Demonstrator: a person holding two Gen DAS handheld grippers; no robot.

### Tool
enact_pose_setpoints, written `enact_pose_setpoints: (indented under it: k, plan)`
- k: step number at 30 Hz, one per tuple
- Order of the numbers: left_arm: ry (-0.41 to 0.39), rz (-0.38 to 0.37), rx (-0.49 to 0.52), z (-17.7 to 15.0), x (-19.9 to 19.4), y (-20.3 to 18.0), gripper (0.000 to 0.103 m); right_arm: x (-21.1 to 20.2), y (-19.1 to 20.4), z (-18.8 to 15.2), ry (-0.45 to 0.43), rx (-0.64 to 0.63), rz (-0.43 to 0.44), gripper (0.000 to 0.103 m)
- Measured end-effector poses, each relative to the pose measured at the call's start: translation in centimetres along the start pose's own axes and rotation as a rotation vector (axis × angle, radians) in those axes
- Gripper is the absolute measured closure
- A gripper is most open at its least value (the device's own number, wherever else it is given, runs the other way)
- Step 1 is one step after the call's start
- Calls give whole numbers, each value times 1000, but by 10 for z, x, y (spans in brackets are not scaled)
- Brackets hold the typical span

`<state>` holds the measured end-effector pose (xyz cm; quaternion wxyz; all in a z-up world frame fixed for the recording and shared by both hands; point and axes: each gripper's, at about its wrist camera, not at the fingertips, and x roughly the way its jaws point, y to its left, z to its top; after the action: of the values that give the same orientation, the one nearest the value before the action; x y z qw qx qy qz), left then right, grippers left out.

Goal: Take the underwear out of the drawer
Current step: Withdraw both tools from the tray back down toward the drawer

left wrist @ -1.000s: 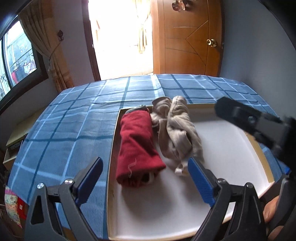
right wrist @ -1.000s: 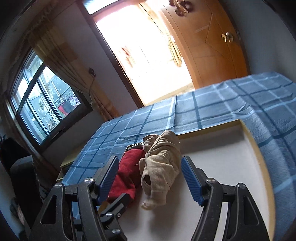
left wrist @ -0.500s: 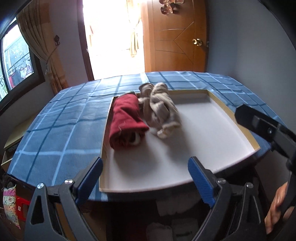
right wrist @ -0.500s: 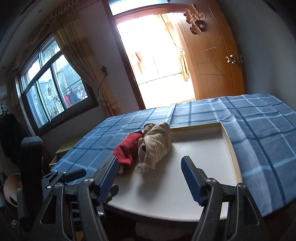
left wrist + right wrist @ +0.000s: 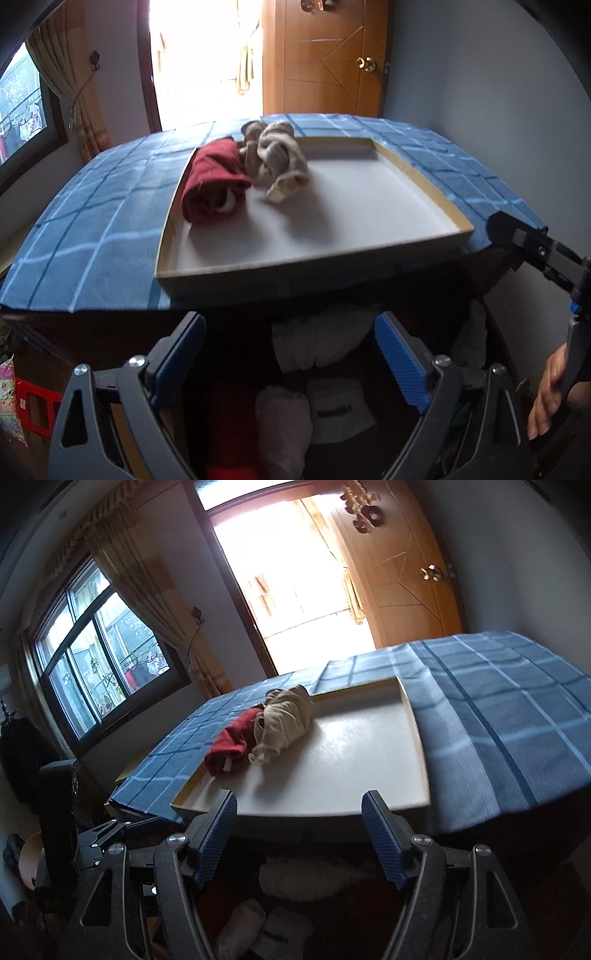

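Observation:
An open drawer (image 5: 491, 332) below the tabletop holds several rolled pale garments (image 5: 317, 347) and something red, all in deep shadow. My left gripper (image 5: 290, 358) hangs open above these rolls, nothing between its blue pads. My right gripper (image 5: 299, 838) is open too, over the same drawer, where white rolls (image 5: 299, 880) show. On top, a shallow white tray (image 5: 332, 254) carries a rolled red garment (image 5: 214, 181) and a rolled beige garment (image 5: 277, 162) at its far left. In the right wrist view both lie on the tray (image 5: 417, 753): the red roll (image 5: 232, 742) beside the beige roll (image 5: 288, 716).
A blue checked cloth (image 5: 92, 229) covers the tabletop around the tray. A hand (image 5: 546, 391) holds the other gripper's handle at the right edge. Behind stand a wooden door (image 5: 325, 59), a bright doorway and a curtained window (image 5: 103, 664).
Both grippers have drawn back from over the tray and sunk a little. The tray's front edge and the open drawer below it have come into view. Both stay open.

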<state>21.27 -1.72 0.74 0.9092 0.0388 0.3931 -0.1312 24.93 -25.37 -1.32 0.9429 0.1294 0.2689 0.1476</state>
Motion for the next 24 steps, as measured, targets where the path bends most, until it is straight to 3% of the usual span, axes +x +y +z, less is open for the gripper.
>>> enact_pose_setpoints:
  k: [12,24]
  plan:
    - [90,45,-15,-52,-5,17,8,-30,-26,-44,100,31,-43,30]
    - [211,60,-21,-93,15,27,8,-66,-93,-77,180,128,-233,31]
